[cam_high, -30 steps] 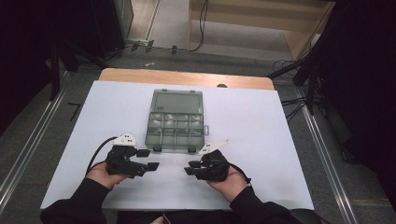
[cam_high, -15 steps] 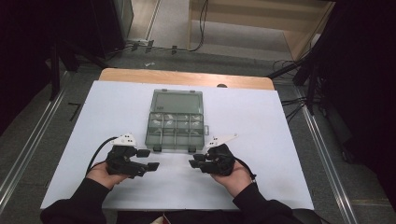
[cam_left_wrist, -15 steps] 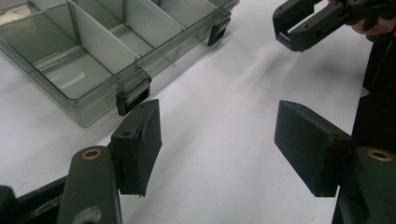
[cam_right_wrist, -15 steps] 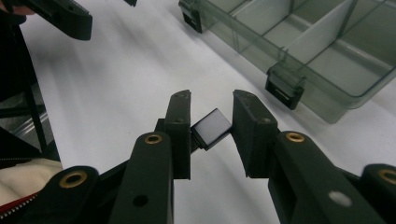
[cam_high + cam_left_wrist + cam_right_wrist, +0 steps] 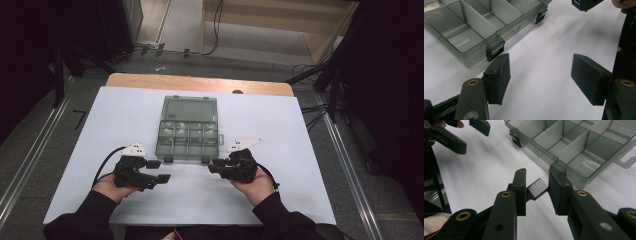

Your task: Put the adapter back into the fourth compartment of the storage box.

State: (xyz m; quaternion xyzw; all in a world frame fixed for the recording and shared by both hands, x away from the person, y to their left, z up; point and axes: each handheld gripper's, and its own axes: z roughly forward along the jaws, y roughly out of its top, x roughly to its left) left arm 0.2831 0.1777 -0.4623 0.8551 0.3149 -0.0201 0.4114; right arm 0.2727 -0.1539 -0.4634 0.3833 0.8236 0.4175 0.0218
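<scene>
Item: clear grey-green compartment box (image 5: 189,129), lying open on the white-covered counter (image 5: 300,150), lid folded flat on the far side, divided tray toward the person; a few far compartments hold small pale contents too small to identify from the high view, while the compartments seen close up in the gripper views look bare. Two dark latches (image 5: 495,50) hang on the tray's near wall. Item: small dark block (image 5: 537,188), square-edged with a glossy face, pinched between the jaws of the right gripper (image 5: 537,192); it sits just off the box's near right corner, above the counter and outside the tray, possibly brushing the box wall, though the angle leaves that unclear. Right gripper in the high view (image 5: 216,166): held in the person's right hand, jaws pointing leftward along the tray's near edge, grey three-cornered plate on top. Item: left gripper (image 5: 160,171), held in the left hand near the box's near left corner, jaws spread wide with nothing but counter between them; its left jaw stands just beside the left latch, apart from it. Both sleeves are dark; a cable trails from each gripper.
</scene>
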